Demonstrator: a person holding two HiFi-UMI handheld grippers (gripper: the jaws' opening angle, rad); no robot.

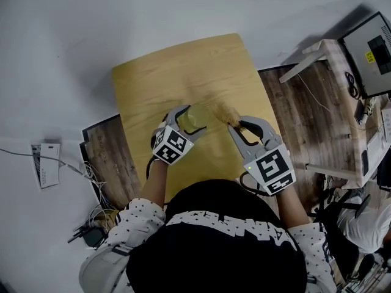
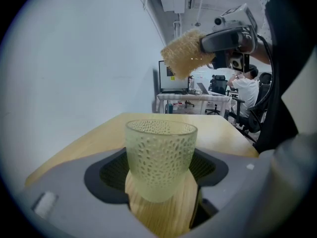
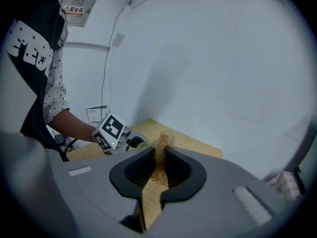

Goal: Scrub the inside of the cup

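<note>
A pale green dimpled glass cup (image 2: 159,158) stands upright between the jaws of my left gripper (image 2: 161,175), which is shut on it; from the head view the cup (image 1: 194,118) shows over the wooden table (image 1: 183,72). My right gripper (image 3: 159,168) is shut on a tan fibrous scrubber (image 3: 160,152). In the head view the scrubber (image 1: 227,112) hangs just right of the cup, outside it, held by the right gripper (image 1: 235,127). In the left gripper view the scrubber (image 2: 185,53) floats above and to the right of the cup's open mouth.
The small wooden table has its edges close on all sides. A desk (image 1: 342,102) with a monitor (image 1: 372,54) stands to the right. Cables (image 1: 91,224) and a paper (image 1: 46,163) lie on the floor at left. A seated person (image 2: 245,90) is in the background.
</note>
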